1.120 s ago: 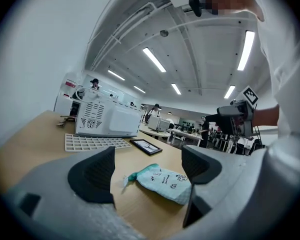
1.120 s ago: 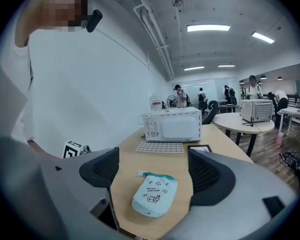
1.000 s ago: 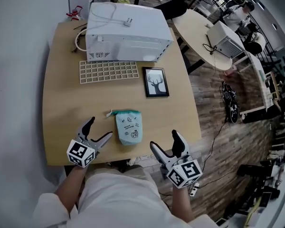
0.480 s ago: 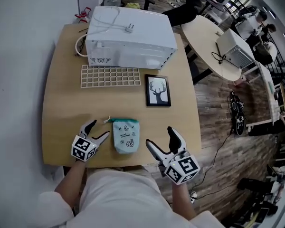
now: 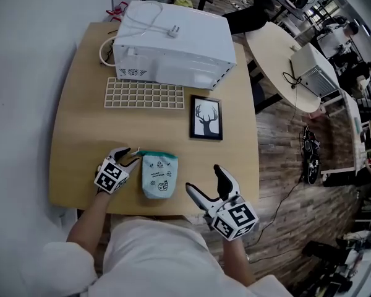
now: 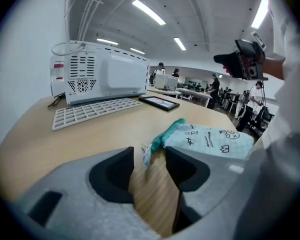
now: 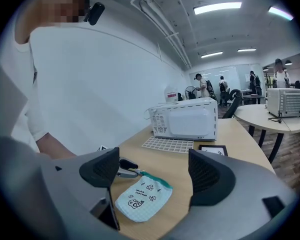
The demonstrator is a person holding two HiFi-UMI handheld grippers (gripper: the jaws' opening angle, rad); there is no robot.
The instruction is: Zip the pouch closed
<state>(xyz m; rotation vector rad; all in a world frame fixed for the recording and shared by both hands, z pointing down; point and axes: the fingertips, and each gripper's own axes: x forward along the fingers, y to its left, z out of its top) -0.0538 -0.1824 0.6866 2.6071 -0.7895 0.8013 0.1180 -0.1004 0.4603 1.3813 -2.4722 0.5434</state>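
Observation:
A pale mint pouch (image 5: 158, 176) with small printed pictures lies flat near the front edge of the wooden table (image 5: 80, 135); its green zipper end points away from me. My left gripper (image 5: 130, 157) rests low at the pouch's far left corner. In the left gripper view the pouch (image 6: 210, 140) lies to the right and its zipper tab (image 6: 144, 153) sits between the fingertips of my left gripper (image 6: 149, 151). The jaws have just been closing, and a gap still shows on both sides of the tab. My right gripper (image 5: 205, 179) hovers open, right of the pouch, holding nothing.
A white microwave (image 5: 173, 45) stands at the back of the table, with a white grid tray (image 5: 144, 94) before it and a framed deer picture (image 5: 207, 117) to the right. A round table (image 5: 284, 60) stands beyond. My lap is close against the front edge.
The left gripper has come down and in to the pouch's far left corner, and its jaws have narrowed around the zipper tab. The right gripper has shifted slightly closer to the pouch.

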